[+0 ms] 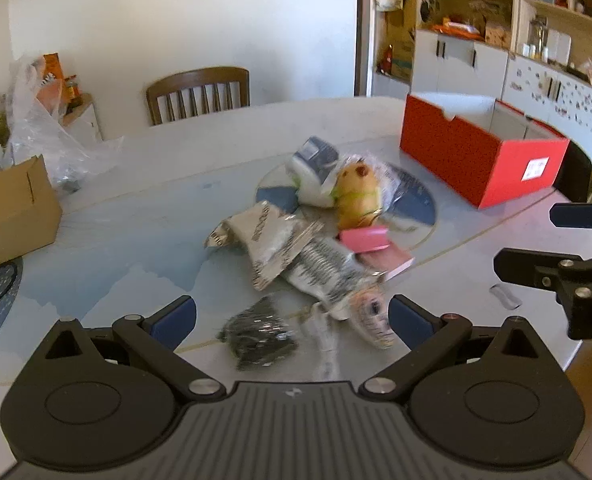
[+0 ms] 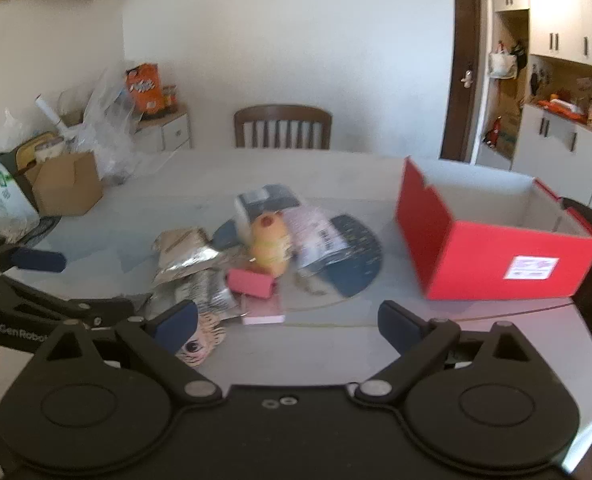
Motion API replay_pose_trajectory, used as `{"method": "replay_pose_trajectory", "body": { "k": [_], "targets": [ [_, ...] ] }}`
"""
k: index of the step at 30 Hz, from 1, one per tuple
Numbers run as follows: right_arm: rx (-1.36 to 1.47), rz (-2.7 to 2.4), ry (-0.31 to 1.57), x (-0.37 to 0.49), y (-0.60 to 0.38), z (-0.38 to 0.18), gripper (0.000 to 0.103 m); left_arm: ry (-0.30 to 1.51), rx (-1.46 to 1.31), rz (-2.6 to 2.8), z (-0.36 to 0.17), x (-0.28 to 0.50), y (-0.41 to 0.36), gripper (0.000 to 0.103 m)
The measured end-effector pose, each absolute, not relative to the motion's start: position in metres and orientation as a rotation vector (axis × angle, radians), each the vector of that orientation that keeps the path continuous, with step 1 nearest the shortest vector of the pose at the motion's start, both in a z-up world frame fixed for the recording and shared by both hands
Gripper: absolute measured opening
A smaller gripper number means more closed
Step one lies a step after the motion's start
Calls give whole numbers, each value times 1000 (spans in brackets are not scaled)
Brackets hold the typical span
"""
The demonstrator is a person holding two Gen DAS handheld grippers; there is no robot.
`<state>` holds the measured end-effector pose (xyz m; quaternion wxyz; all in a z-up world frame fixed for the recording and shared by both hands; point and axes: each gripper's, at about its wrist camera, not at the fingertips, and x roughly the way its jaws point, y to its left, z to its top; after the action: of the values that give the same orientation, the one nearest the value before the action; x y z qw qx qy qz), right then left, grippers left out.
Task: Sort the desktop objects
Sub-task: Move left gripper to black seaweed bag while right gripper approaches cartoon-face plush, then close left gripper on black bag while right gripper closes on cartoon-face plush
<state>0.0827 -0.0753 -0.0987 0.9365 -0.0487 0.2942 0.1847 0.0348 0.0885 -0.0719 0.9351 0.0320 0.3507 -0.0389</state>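
Note:
A pile of small objects lies mid-table: a yellow plush toy [image 1: 355, 196] [image 2: 270, 246], a pink roll [image 1: 364, 238] [image 2: 251, 283], a pink notepad [image 1: 387, 259] [image 2: 263, 309], silvery packets [image 1: 270, 240] [image 2: 188, 258], a striped plush tiger [image 1: 359, 304] [image 2: 200, 344] and a black wrapped bundle [image 1: 262, 338]. An open red box [image 1: 479, 156] [image 2: 495, 252] stands to the right. My left gripper [image 1: 292, 318] is open and empty, just before the black bundle. My right gripper [image 2: 288, 326] is open and empty, near the notepad.
A cardboard box [image 1: 14, 208] [image 2: 70, 184] and plastic bags [image 1: 44, 120] sit at the table's left. A wooden chair [image 1: 198, 94] [image 2: 282, 126] stands behind the table. Cabinets and shelves [image 1: 495, 40] line the right wall. The right gripper shows at the left wrist view's right edge [image 1: 567, 248].

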Motion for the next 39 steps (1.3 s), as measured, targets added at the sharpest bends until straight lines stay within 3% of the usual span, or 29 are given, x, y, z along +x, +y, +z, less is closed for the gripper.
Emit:
{"method": "replay_pose_trajectory", "body": {
  "k": [26, 35, 39],
  "targets": [
    [-233, 528, 805, 120, 9, -160, 79, 843, -22, -162, -133, 85, 144, 98],
    [-233, 543, 829, 126, 12, -163, 66, 840, -44, -219, -133, 91, 143, 86],
    [-216, 550, 833, 130, 11, -161, 61, 838, -54, -249, -130, 95, 139, 69]
  ]
}}
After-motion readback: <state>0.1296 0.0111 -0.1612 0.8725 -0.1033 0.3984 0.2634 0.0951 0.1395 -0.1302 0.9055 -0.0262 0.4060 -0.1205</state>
